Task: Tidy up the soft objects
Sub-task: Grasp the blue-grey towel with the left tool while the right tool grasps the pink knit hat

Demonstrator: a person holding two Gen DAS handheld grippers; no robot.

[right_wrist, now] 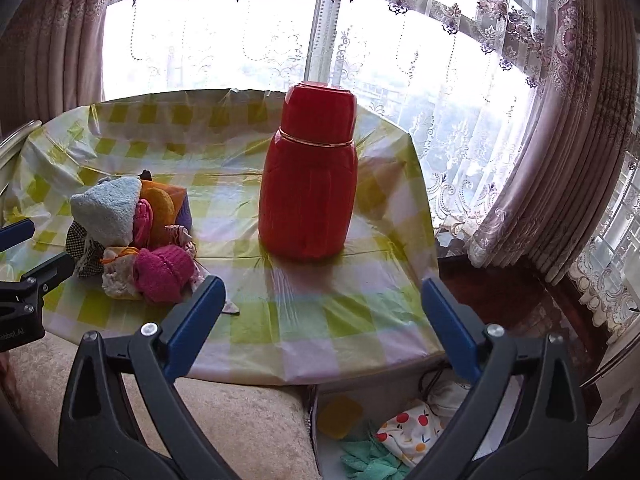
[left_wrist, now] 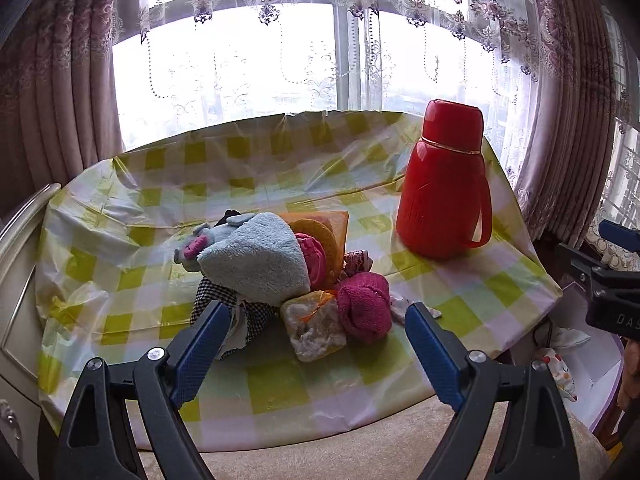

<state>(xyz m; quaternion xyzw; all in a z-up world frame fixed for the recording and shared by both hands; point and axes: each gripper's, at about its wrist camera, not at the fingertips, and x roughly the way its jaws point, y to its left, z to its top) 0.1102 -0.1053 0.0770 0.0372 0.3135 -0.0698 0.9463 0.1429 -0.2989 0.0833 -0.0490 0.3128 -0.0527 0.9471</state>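
Note:
A heap of soft things lies on the checked tablecloth [left_wrist: 280,380]: a pale blue towel [left_wrist: 256,260] on top, a pink knitted ball [left_wrist: 365,306], a whitish sponge [left_wrist: 314,330], a checked cloth [left_wrist: 212,300] and an orange piece [left_wrist: 320,224]. My left gripper [left_wrist: 320,320] stands open just in front of the heap, nothing between its fingers. In the right wrist view the heap, with its towel [right_wrist: 106,212] and pink ball [right_wrist: 164,268], lies at the left. My right gripper [right_wrist: 324,304] is open over the table's near edge, empty.
A tall red thermos [left_wrist: 444,188] [right_wrist: 310,184] stands on the table's right part. Below the table edge a box [right_wrist: 320,440] holds a fruit-print cloth [right_wrist: 408,428], a yellow sponge [right_wrist: 340,416] and a green cloth [right_wrist: 368,460]. Curtains and a window lie behind.

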